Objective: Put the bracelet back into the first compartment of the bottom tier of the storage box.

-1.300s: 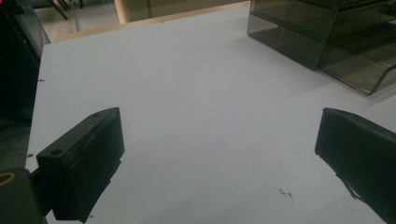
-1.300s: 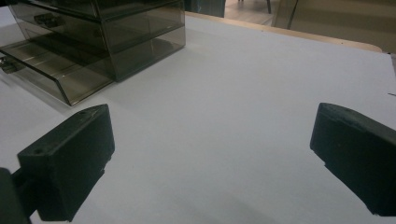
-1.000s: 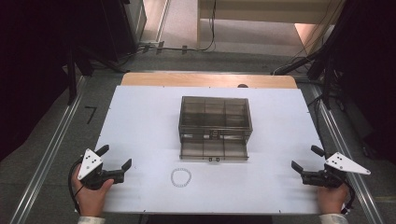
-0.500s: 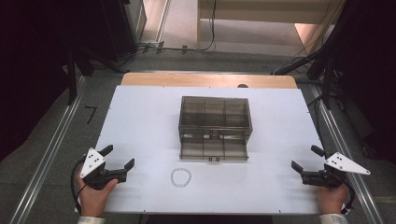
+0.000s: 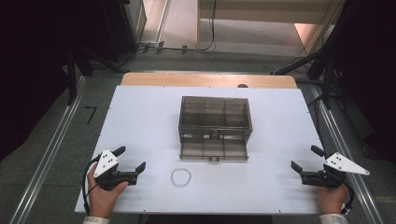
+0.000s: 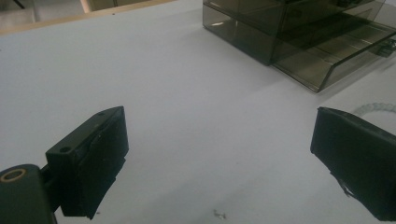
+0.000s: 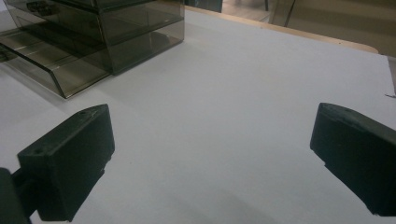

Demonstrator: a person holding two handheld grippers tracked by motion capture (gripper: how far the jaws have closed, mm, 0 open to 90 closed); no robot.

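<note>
White table (image 5: 140, 116) w/ a smoky plastic box (image 5: 215, 116) mid-table, its bottom drawer (image 5: 213, 150) pulled out & looking empty. Left gripper (image 5: 133, 164) near the front-left edge, jaws spread, holding nothing; right gripper (image 5: 303, 163) at front-right, also spread & empty. Small bead bracelet (image 5: 180, 177) lies on the table just in front of the drawer, near the left gripper. Judging by this: drawer open, bracelet not yet picked up; grab, drop in, close drawer all left.

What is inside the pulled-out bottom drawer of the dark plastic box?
The drawer looks empty; its dividers show. Its back part is covered by the box. The bracelet lies outside on the table.
</note>
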